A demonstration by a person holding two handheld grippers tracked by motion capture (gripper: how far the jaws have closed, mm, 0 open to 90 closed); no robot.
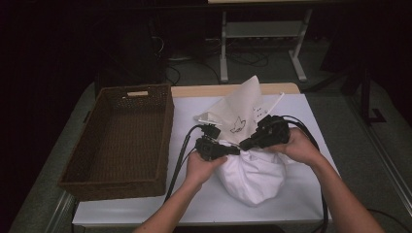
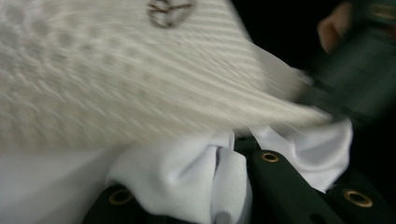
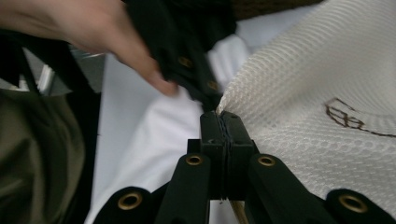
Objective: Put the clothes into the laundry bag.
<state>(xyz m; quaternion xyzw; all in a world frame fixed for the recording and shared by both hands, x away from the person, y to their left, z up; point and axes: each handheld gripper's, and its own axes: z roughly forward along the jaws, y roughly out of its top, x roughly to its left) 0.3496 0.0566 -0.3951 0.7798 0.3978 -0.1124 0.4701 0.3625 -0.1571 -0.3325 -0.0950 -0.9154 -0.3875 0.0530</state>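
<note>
White cloth bundle (image 1: 252, 177), soft, light and floppy, sits near the bench's (image 1: 311, 194) front edge. Left tool (image 1: 236, 150) is clamped on its gathered white folds. Right tool (image 1: 244, 144) pinches the cream mesh bag (image 1: 240, 109) at its rim, the surest hold.

Cream mesh bag (image 1: 241, 109), white cloth (image 1: 252, 174)

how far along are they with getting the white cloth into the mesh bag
Done: most of the white cloth sits bundled at the mesh bag mouth. In hand: the left claw pinches cloth and the right claw clamps the bag's edge. Left: the bundle is outside the wicker basket.
</note>
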